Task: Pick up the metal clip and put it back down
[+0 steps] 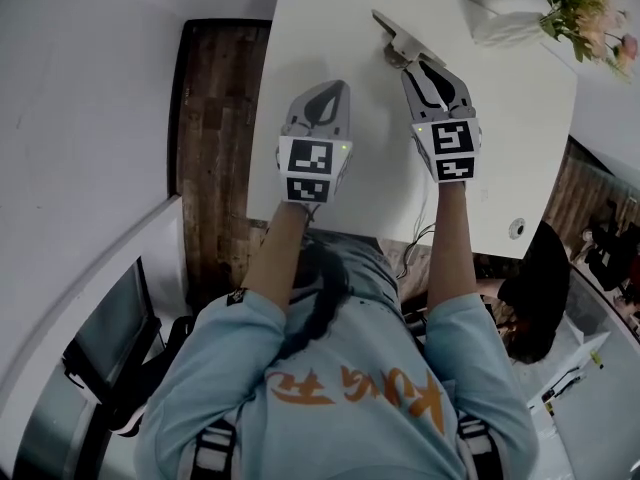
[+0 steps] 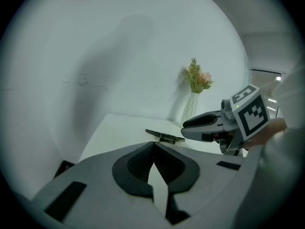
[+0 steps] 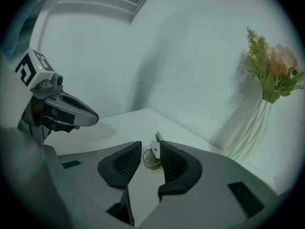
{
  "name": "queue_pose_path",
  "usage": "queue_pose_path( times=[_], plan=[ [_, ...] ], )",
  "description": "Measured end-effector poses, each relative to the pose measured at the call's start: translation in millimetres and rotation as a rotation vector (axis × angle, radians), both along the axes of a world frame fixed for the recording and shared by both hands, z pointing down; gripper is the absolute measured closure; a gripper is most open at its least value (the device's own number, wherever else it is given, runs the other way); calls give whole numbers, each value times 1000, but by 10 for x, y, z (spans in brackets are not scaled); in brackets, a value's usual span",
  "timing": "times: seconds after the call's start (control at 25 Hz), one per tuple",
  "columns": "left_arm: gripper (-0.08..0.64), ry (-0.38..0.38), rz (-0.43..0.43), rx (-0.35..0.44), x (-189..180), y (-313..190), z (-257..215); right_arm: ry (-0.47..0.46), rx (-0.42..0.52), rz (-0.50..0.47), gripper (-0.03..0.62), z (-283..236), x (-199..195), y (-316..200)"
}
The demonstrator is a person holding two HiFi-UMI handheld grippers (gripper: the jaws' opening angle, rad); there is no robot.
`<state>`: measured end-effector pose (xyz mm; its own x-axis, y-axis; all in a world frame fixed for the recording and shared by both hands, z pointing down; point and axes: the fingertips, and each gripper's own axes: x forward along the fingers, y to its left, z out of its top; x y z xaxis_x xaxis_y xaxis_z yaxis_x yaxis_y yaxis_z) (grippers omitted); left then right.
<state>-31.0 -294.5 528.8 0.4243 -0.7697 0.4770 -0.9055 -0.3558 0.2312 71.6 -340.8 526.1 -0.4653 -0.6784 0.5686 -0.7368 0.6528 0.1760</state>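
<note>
The metal clip (image 1: 398, 38) lies flat on the white table (image 1: 320, 18), at its far middle. My right gripper (image 1: 420, 65) stands at the clip's near end. In the right gripper view the clip's end (image 3: 152, 155) sits between the parted jaws of that gripper (image 3: 149, 148), close to the right pad and apart from the left one. My left gripper (image 1: 328, 88) rests to the left of it with nothing in it, and its tips (image 2: 153, 147) meet. The left gripper view shows the clip (image 2: 165, 137) ahead, with the right gripper (image 2: 185, 130) beside it.
A white vase of flowers (image 1: 585, 8) stands at the table's far right corner, next to the wall. A wooden floor strip (image 1: 215, 118) runs along the table's left edge. A round cable hole (image 1: 516, 229) sits near the table's front right edge.
</note>
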Motion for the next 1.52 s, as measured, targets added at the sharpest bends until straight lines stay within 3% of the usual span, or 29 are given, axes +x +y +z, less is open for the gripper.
queue_pose_path(
  times=[0.16,0.32,0.64,0.84,1.0,1.2,1.52],
  plan=[
    [535,-6,-11,-20,-97,-110,89,92,-48,-57,416,247,-71,-147],
    [535,-5,-27,-32,-186,-214,163,228,-46,-110,411,447,-135,-286],
    [535,-13,-27,-52,-257,-316,286,409,3,-141,471,655,-155,-437],
    [535,-11,-32,-51,-273,-314,273,465,49,-128,509,631,-136,-474],
    [535,-6,-35,-41,-267,-273,209,485,87,-108,577,504,-90,-497],
    [535,12,-45,-21,-230,-163,75,416,68,-47,578,342,8,-402],
    [535,23,-52,46,-15,199,-175,118,96,166,578,-296,280,18]
  ],
)
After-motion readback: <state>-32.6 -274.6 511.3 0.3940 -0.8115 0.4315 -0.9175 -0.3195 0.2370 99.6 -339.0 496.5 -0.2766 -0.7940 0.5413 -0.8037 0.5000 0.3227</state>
